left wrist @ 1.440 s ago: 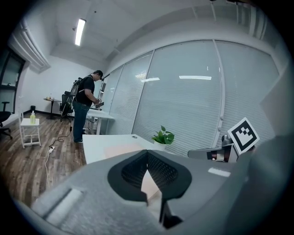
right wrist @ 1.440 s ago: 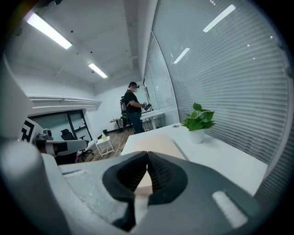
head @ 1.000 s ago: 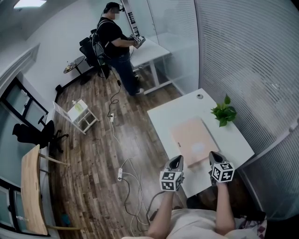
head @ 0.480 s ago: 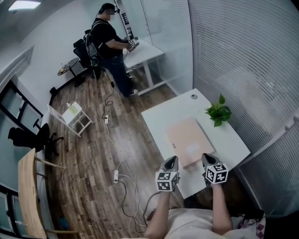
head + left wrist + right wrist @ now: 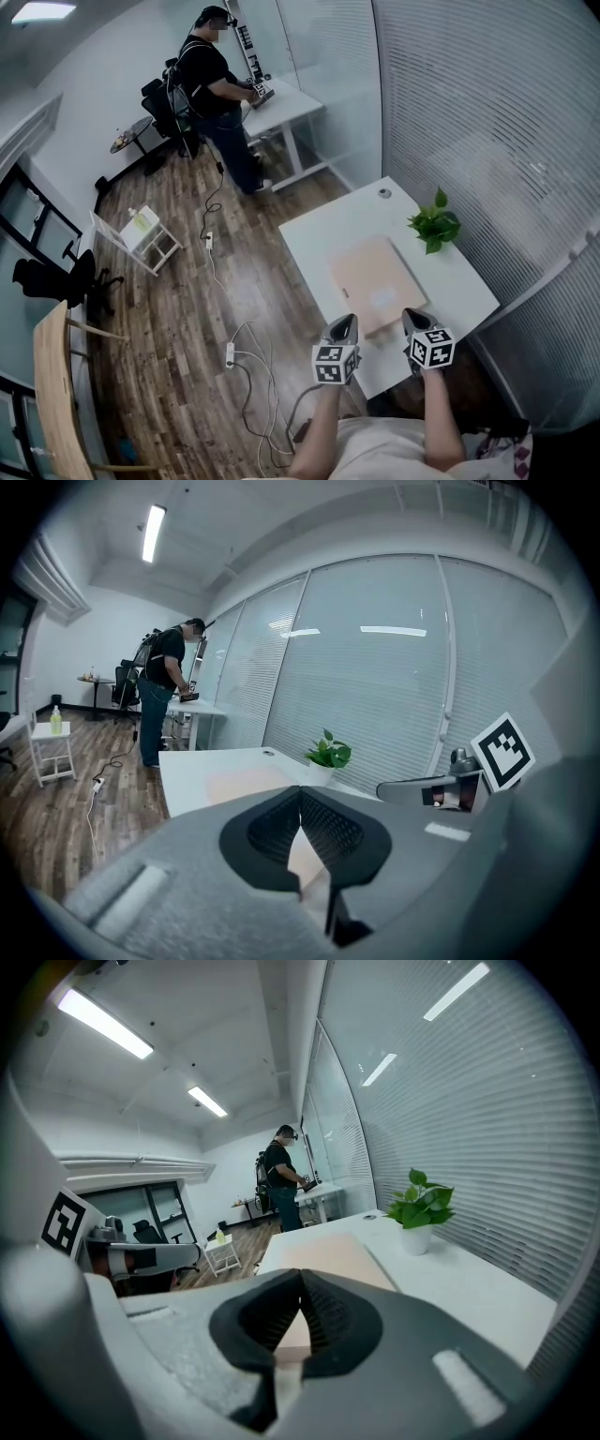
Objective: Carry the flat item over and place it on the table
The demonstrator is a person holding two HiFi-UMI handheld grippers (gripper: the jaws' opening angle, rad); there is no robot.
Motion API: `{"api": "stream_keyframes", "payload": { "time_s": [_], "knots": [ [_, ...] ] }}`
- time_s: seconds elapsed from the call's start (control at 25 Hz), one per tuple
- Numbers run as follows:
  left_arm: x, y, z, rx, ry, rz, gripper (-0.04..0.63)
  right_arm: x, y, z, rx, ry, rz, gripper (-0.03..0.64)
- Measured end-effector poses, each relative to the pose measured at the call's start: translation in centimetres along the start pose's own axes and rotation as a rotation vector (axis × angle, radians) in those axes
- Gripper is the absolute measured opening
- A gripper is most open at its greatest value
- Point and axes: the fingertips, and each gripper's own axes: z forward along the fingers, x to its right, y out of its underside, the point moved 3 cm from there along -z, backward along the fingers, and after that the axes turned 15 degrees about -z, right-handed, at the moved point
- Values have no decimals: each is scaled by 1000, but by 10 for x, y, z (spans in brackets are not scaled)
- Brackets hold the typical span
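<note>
Fingers (image 5: 272, 832) do best to draw back level and evenly, so the flat item (image 5: 375, 277) is not dragged | left gripper (image 5: 346, 322) and right gripper (image 5: 410, 317) are both pinched together, clamping nothing, at its near edge | item lies on the white surface (image 5: 323, 230), near a potted plant (image 5: 434, 225)

Quick layout rundown, all going off the table (image 5: 319, 230) in front of me. The flat item (image 5: 370, 277) lies on the table's middle, and its near end reaches the table's near edge. My left gripper (image 5: 345, 323) and right gripper (image 5: 411, 319) sit at that near edge, each clamped on a near corner of the flat item. The potted plant (image 5: 434, 225) stands on the table's right side, just beside the flat item. Left of the table, a power strip (image 5: 230, 354) lies on the floor, and a small rack (image 5: 142, 234) stands further left. Beyond the table's far end, a person (image 5: 216, 84) stands at a desk (image 5: 281, 105).
</note>
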Motion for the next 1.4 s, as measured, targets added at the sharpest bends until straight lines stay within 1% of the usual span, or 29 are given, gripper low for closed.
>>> {"api": "stream_keyframes", "payload": {
  "time_s": [0.64, 1.04, 1.2, 1.4],
  "knots": [
    [-2, -7, 3, -8, 9, 14, 8, 6, 2, 4, -11, -5, -7, 0],
    [-3, -11, 10, -12, 17, 30, 8, 10, -3, 8, -33, -8, -56, 0],
    [0, -11, 6, -8, 22, 20, 8, 8, -4, 6, -31, -4, -49, 0],
    [0, -4, 13, -12, 12, 28, 8, 9, 0, 9, -33, -9, -45, 0]
  ]
}}
